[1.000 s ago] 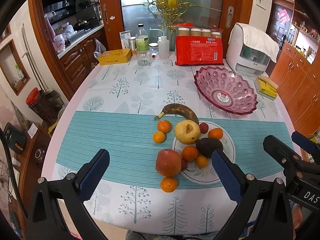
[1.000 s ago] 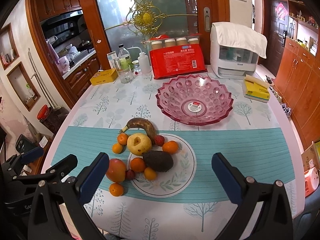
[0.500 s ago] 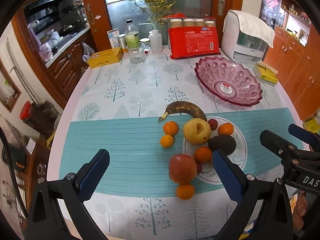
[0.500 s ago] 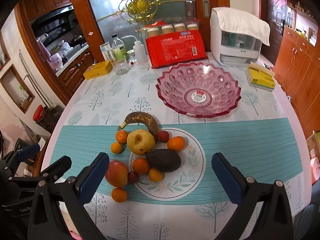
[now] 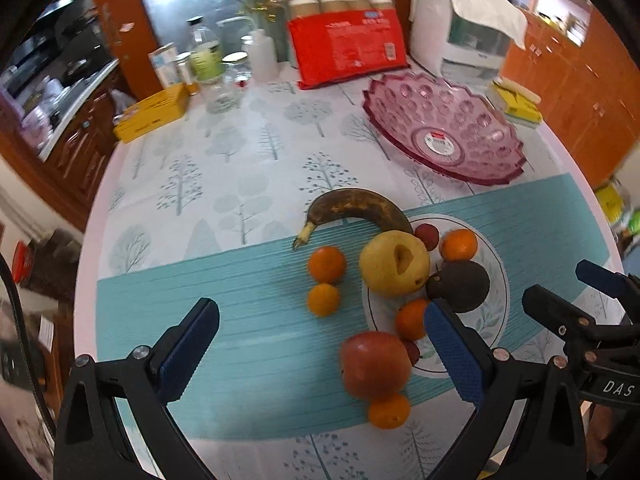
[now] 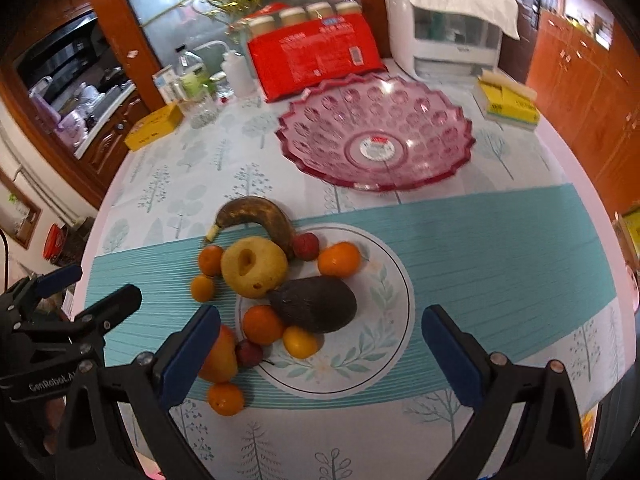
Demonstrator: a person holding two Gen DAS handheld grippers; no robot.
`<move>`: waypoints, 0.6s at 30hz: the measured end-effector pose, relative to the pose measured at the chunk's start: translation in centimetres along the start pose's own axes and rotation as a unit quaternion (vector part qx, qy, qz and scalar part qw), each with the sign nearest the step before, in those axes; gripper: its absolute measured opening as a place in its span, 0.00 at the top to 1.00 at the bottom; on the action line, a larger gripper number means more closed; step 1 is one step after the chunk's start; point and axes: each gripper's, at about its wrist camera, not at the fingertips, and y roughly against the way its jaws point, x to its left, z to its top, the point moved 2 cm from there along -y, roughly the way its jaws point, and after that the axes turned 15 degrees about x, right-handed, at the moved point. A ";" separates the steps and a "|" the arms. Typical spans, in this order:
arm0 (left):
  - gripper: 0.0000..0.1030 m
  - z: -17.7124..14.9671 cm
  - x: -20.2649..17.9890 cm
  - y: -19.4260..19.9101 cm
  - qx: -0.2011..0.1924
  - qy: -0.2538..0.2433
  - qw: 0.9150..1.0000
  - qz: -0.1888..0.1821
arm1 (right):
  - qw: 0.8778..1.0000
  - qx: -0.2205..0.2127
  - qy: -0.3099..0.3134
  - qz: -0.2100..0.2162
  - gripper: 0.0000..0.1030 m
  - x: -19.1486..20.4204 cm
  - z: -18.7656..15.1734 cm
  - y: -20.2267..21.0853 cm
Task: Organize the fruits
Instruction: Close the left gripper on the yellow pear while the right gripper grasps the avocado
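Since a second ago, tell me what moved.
Both grippers, left and right, have come forward and lower over the fruit, jaws open and empty. Nothing was gripped or released. The banana, avocado, apple and pink bowl lie as before.

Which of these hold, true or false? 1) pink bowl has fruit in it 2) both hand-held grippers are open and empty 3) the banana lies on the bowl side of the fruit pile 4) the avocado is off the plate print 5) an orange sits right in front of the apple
1) The pink bowl has fruit in it. False: it holds no fruit, only a sticker at its centre.
2) The left hand-held gripper and right hand-held gripper are open and empty. True.
3) The banana lies on the bowl side of the pile. True.
4) The avocado is off the plate print. False: it rests on it.
5) An orange sits at the apple's near side. True.
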 end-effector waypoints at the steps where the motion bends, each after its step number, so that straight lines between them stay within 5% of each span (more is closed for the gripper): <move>1: 0.01 0.3 -0.2 -0.4 0.002 -0.007 1.000 -0.005 | 1.000 0.005 -0.008 0.000 0.02 -0.2 0.0 -0.5; 12: 0.01 4.0 -3.1 -6.7 0.037 -0.125 0.991 -0.032 | 0.994 0.059 -0.086 0.026 0.05 -2.8 0.6 -5.3; 18: 0.01 5.5 -3.9 -9.4 0.059 -0.150 0.985 -0.058 | 0.979 0.109 -0.151 0.088 0.11 -4.1 1.1 -8.6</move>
